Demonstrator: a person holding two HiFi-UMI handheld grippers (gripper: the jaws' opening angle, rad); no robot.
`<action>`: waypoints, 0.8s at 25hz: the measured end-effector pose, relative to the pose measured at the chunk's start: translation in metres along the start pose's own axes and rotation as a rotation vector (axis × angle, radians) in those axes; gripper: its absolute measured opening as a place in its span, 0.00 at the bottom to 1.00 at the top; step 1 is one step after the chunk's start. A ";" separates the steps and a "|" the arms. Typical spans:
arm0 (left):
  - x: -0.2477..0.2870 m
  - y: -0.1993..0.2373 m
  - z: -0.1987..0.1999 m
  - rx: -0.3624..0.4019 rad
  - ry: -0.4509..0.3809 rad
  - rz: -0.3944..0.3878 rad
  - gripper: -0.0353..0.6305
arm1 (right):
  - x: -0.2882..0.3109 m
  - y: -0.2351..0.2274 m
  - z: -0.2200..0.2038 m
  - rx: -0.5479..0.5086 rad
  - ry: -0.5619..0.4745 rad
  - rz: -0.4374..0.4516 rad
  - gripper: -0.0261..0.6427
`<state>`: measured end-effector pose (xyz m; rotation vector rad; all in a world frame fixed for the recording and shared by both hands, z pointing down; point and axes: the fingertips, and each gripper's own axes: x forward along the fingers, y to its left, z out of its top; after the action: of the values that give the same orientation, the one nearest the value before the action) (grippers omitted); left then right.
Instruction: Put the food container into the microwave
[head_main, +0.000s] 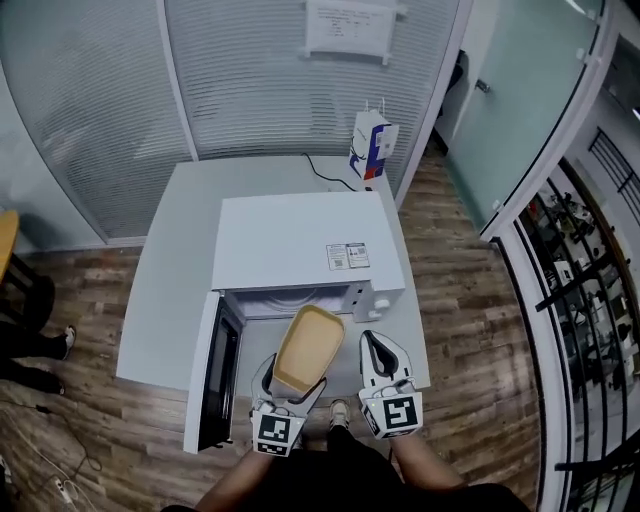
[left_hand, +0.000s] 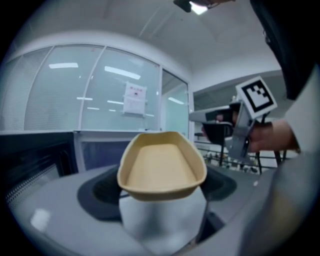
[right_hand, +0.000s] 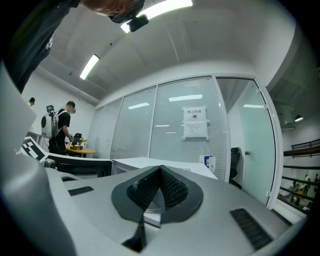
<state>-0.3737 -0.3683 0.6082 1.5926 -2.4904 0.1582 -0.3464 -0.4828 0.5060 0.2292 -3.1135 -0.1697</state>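
A tan, empty food container (head_main: 308, 349) is held up in front of the white microwave (head_main: 300, 245), whose door (head_main: 212, 372) hangs open to the left. My left gripper (head_main: 288, 392) is shut on the container's near end; in the left gripper view the container (left_hand: 161, 170) tilts up between the jaws. To the container's right, my right gripper (head_main: 378, 356) is shut with nothing in it, its ribbed pads (right_hand: 172, 187) pressed together. The microwave's cavity (head_main: 290, 301) shows just beyond the container's far end.
The microwave stands on a white table (head_main: 175, 260) against a glass partition. A white and blue carton (head_main: 372, 145) stands at the table's back right. A person stands at a desk far left in the right gripper view (right_hand: 62, 131). Wood floor surrounds the table.
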 end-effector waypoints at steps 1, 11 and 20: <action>0.002 0.002 -0.003 0.001 0.006 0.013 0.76 | 0.005 0.000 -0.006 0.005 0.006 0.012 0.04; 0.030 0.036 -0.041 -0.049 0.067 0.174 0.76 | 0.042 0.014 -0.066 0.051 0.106 0.143 0.04; 0.068 0.066 -0.070 -0.064 0.122 0.239 0.76 | 0.072 0.010 -0.102 0.031 0.161 0.211 0.04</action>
<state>-0.4545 -0.3882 0.6913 1.2196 -2.5545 0.1986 -0.4169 -0.4947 0.6087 -0.0818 -2.9552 -0.0943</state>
